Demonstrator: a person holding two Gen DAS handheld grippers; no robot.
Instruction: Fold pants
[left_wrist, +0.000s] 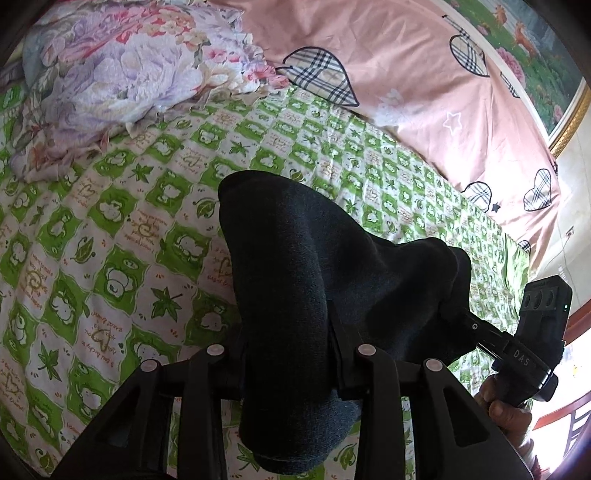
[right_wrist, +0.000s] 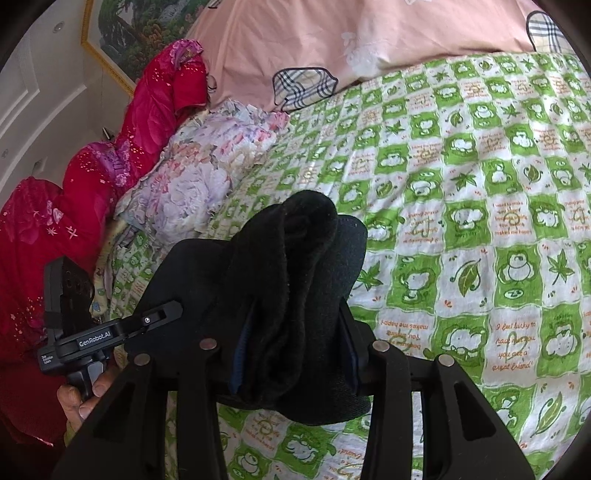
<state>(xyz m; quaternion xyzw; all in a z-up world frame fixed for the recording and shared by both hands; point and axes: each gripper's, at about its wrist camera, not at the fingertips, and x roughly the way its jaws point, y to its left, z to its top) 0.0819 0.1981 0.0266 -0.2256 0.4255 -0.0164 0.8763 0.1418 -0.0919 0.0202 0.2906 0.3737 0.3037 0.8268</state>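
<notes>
The dark pants (left_wrist: 295, 280) hang bunched above the green-and-white patterned bed sheet (left_wrist: 110, 240). My left gripper (left_wrist: 291, 354) is shut on one part of the pants, whose cloth covers its fingertips. My right gripper (right_wrist: 291, 350) is shut on another part of the pants (right_wrist: 295, 295); its body shows in the left wrist view (left_wrist: 532, 332) at the right. The left gripper's body shows in the right wrist view (right_wrist: 92, 332) at the left. The cloth spans between both grippers, lifted off the sheet (right_wrist: 480, 221).
A floral quilt (left_wrist: 129, 81) lies heaped at the far side of the bed, a pink cover with plaid hearts (left_wrist: 406, 74) beyond it. A red quilt (right_wrist: 92, 184) lies by the wall. A framed picture (left_wrist: 535, 55) hangs behind.
</notes>
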